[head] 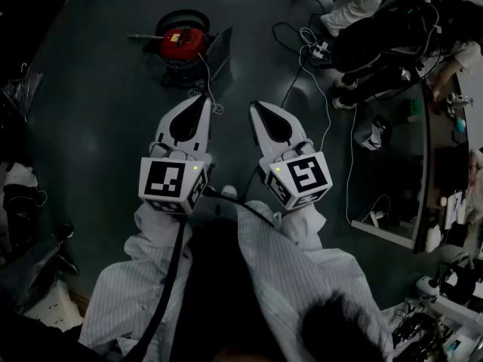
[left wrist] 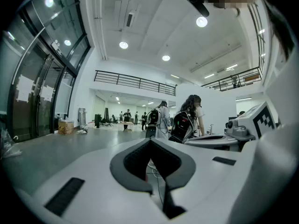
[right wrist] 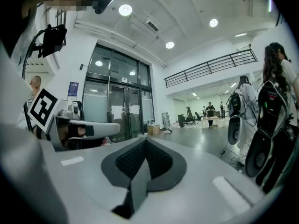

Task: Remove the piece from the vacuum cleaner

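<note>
A red and black vacuum cleaner [head: 181,45] stands on the dark floor ahead of me, with a thin wand lying at its left and a cord trailing toward me. My left gripper [head: 202,100] and right gripper [head: 256,105] are held side by side in front of my body, well short of the vacuum. Both have their jaws shut with nothing between them. The left gripper view shows its closed tips [left wrist: 150,141] aimed across a bright hall, with the vacuum out of sight. In the right gripper view, the closed tips [right wrist: 145,141] face glass doors.
White cables [head: 317,89] snake over the floor at the right. A person in dark clothes [head: 392,36] bends at the top right beside a long bench [head: 445,164] with equipment. People with backpacks [left wrist: 184,120] stand in the hall. Bags and boxes [head: 30,277] sit at the left.
</note>
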### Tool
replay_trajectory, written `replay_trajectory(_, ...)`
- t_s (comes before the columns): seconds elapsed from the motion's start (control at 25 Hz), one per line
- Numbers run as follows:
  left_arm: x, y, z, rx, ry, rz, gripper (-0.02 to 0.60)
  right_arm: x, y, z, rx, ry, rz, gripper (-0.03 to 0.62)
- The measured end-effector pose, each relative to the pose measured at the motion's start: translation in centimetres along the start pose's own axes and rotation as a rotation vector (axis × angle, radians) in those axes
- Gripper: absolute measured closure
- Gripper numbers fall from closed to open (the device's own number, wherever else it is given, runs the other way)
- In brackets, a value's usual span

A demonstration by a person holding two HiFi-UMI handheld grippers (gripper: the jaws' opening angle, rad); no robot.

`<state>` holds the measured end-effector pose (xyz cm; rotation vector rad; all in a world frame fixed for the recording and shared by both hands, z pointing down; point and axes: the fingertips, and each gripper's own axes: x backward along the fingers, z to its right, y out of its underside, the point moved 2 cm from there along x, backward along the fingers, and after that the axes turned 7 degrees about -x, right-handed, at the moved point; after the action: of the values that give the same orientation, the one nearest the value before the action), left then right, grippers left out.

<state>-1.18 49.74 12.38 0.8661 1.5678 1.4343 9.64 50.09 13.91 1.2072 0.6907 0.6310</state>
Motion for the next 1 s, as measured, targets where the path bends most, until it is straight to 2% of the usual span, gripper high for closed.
replay_trajectory(0.68,-4.3,1.4,0.9,-0.009,0.013,-0.056,0.578,-0.3,0.6,3.6,-0.042,0.011,-0.004,0.592)
replay_trajectory(0.84,-7.4,2.5,0.1,-0.008,0.02,-0.081,0.578,-2.2,1.4,6.3,-0.073,0.03,-0.021,0.592)
replay_trajectory(1.0,-13.2,3.5,-1.7,-0.014,0.025,-0.106,0.578,-6.2,1.5,10.5,-0.101,0.029,-0.033,0.592)
